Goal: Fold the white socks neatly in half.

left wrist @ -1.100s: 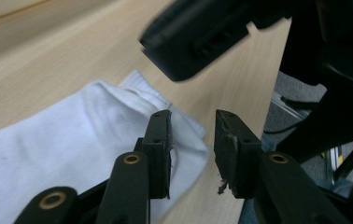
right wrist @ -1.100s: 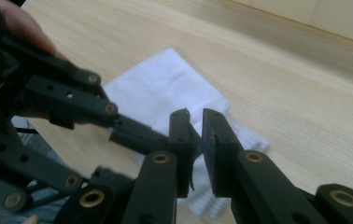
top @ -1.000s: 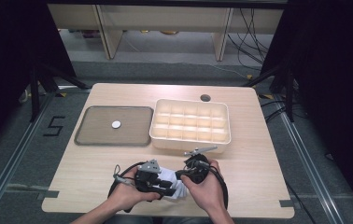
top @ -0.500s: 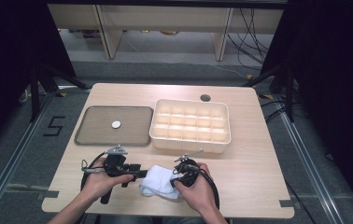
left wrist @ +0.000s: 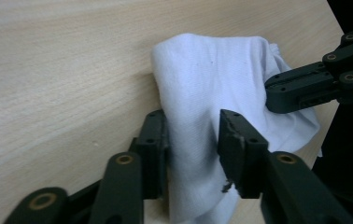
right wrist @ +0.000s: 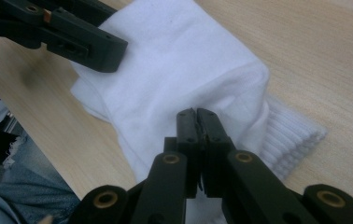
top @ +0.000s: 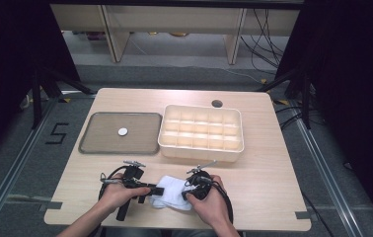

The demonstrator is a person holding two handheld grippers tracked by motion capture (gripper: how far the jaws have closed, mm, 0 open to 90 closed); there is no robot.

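Note:
A white sock [top: 172,193] lies folded on the wooden table near its front edge, between both hand-held grippers. My left gripper [top: 151,189] points right at the sock's left end. In the left gripper view its jaws [left wrist: 192,135] stand apart on either side of a thick fold of the sock [left wrist: 212,70]. My right gripper [top: 190,191] sits at the sock's right side. In the right gripper view its jaws [right wrist: 196,114] are pressed together on the sock [right wrist: 179,56], with creases running out from the tips. The ribbed cuff [right wrist: 291,140] pokes out beside them.
A cream compartment box [top: 199,152] stands just behind the hands. Left of it lies a grey tray [top: 95,145] holding a small white disc [top: 122,132]. A round hole [top: 217,103] is at the table's back. The front edge [top: 174,228] is close to the sock.
My left gripper drew away to the left, then came back right, and its jaws now straddle the sock's left end. The right gripper has shifted slightly and stayed on the sock.

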